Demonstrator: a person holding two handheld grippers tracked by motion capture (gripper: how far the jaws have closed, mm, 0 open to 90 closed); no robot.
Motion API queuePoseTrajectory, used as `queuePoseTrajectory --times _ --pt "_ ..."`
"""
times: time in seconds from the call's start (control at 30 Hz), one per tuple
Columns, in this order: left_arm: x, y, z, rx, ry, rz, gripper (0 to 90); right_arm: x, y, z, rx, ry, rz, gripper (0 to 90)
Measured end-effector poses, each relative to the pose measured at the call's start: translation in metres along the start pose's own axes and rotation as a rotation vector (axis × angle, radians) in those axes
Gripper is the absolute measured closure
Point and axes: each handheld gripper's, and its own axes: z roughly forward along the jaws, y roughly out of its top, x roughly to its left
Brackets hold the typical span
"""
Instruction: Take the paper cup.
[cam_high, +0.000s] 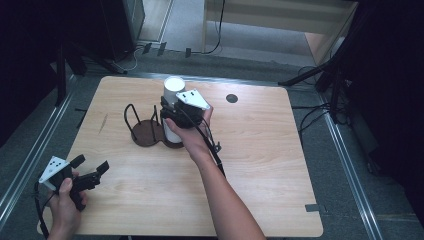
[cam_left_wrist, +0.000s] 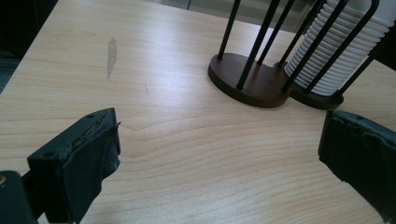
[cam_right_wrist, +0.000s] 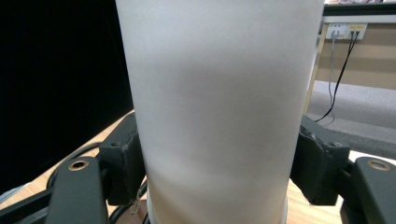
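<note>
White, smooth paper cup (cam_right_wrist: 219, 107), upright

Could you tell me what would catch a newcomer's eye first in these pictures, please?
Most striking is the white cup clamped between the jaws of the right gripper, at the top of the stack of white cups in the black wire holder near the middle of the wooden table. Next comes the left gripper, held open and empty over the table's near left corner.
</note>
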Motion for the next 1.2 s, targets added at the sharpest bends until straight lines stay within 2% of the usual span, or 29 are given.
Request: queuePoseTrajectory --times 0.67,1.2 --pt "0.0 0.0 0.0 -0.001 0.0 0.0 0.0 -0.003 0.024 -0.013 -0.05 -0.013 0.017 28.8" --pt "0.0 0.0 0.0 -0.001 0.0 0.001 0.0 -0.024 0.03 -0.026 -0.052 -0.069 0.03 28.8"
